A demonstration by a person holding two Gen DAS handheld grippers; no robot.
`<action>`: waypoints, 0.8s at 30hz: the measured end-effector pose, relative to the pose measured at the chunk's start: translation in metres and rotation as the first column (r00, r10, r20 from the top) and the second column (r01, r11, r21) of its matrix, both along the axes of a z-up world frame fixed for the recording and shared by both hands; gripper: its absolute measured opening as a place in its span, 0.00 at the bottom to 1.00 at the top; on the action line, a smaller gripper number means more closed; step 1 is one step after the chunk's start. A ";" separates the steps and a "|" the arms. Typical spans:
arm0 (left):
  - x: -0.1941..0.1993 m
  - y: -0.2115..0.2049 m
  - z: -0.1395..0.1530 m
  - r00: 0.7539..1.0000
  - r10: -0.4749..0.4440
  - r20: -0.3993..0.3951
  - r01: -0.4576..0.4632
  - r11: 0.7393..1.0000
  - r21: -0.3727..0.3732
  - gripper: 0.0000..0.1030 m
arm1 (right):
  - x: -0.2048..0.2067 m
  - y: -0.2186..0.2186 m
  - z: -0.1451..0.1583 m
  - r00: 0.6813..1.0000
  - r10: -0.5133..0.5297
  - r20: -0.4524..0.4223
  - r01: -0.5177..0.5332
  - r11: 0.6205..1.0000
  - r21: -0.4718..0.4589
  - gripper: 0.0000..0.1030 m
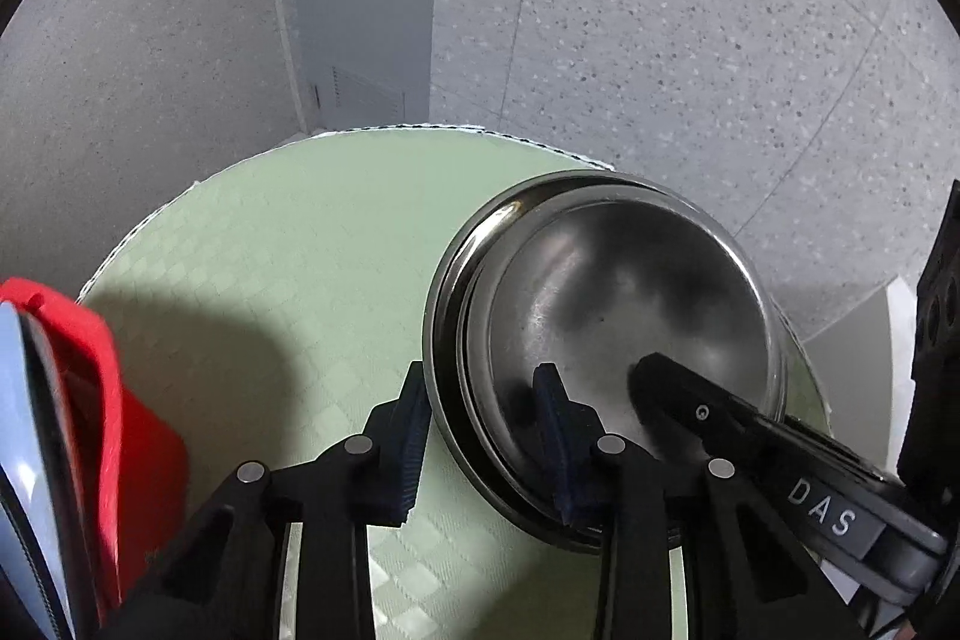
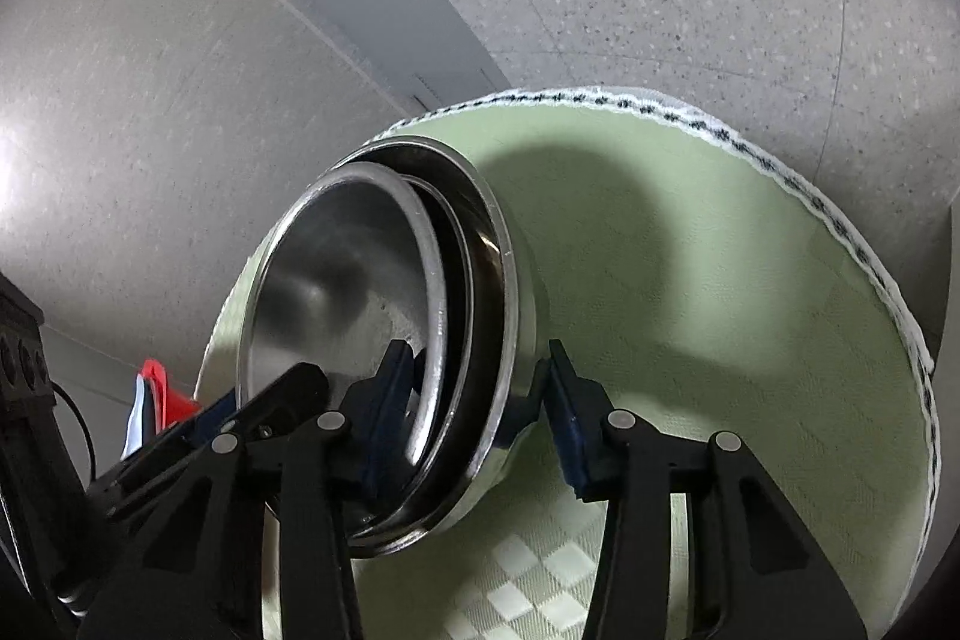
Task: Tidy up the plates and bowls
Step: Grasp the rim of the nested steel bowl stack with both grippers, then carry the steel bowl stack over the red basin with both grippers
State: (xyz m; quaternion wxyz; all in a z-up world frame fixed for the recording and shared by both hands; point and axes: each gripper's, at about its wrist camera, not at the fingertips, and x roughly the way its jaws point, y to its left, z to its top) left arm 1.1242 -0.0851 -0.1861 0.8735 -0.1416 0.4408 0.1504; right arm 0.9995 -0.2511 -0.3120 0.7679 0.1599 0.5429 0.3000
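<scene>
A stack of nested steel bowls (image 1: 624,292) is sitting on the green checked cloth (image 1: 288,244) covering the desk, near its edge. The left tool (image 1: 483,436) is straddling the stack's rim (image 2: 510,280), fingers apart, one inside and one outside. The right tool (image 2: 474,400) is doing likewise on the opposite side, spread apart.

Silver steel bowls (image 1: 630,292) on a pale green checked cloth (image 1: 288,268), black-stitched white edge.
</scene>
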 end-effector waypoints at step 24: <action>-0.247 -0.019 0.076 0.979 -0.108 0.174 0.100 0.994 0.053 0.29 | -0.184 -0.011 0.085 0.988 -0.051 0.143 0.051 0.999 0.003 0.43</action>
